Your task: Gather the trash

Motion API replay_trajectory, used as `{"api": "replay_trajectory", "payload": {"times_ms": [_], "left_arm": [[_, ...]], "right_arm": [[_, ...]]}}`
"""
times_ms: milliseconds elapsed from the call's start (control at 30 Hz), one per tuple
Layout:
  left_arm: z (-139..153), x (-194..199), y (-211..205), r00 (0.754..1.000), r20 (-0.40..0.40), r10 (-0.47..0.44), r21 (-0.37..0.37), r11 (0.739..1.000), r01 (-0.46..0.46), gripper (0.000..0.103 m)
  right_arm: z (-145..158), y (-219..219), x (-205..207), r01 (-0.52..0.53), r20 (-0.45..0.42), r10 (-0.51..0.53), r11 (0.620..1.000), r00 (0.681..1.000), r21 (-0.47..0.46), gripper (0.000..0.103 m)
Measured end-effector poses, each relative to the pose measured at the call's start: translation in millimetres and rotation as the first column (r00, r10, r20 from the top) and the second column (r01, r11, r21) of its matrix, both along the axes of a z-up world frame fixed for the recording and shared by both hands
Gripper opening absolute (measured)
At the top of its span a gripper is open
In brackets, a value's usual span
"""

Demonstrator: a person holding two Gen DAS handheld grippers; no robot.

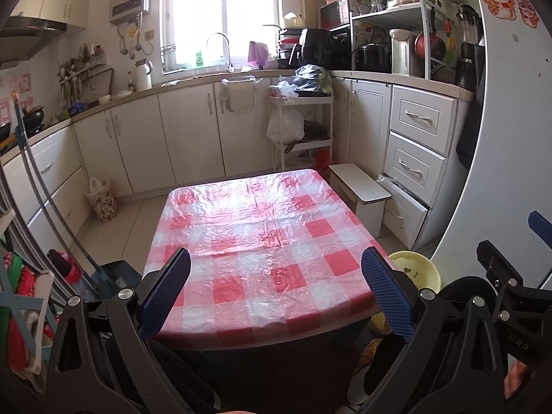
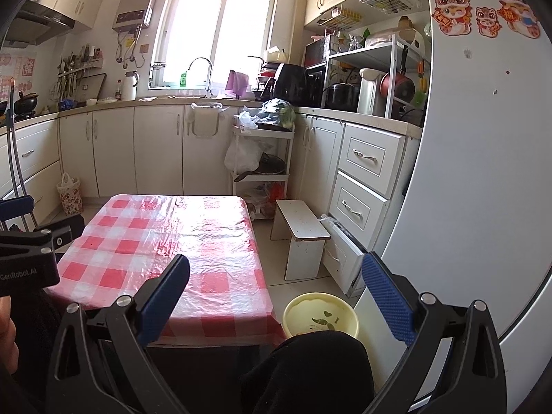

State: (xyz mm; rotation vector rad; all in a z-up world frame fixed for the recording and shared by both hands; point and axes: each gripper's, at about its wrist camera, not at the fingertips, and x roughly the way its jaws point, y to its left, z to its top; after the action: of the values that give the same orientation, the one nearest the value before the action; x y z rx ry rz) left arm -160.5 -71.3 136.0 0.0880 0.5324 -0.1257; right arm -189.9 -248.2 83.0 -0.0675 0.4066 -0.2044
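Both the left gripper (image 1: 276,289) and right gripper (image 2: 276,296) gape, holding nothing. No trash shows on the checked table (image 1: 262,227) — possibly the yellow bin (image 2: 321,314), lower right, holds light, soft scraps.

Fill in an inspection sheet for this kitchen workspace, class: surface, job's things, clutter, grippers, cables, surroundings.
Surface: table under a red and white checked plastic cover, bare.
Job's things: no trash seen on the table; yellow bin on the floor at its right, scraps inside.
Clutter: nothing seen on the table.
Grippers: left gripper open, empty; right gripper open, empty.
Cables: nothing seen near the table.
Surroundings: white stool, bottom drawer ajar, fridge, floral bag on the floor.
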Motion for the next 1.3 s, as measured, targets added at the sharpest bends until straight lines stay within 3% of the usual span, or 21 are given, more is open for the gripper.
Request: {"api": "replay_trajectory", "payload": {"times_ms": [1300], "left_arm": [[2.4, -1.7, 5.6, 1.0, -0.001, 0.023, -0.008, 1.0, -0.023, 0.096]], "right_arm": [[4.1, 13.7, -0.6, -0.044, -0.003, 0.044, 0.999, 0.999, -0.005, 0.095]]}}
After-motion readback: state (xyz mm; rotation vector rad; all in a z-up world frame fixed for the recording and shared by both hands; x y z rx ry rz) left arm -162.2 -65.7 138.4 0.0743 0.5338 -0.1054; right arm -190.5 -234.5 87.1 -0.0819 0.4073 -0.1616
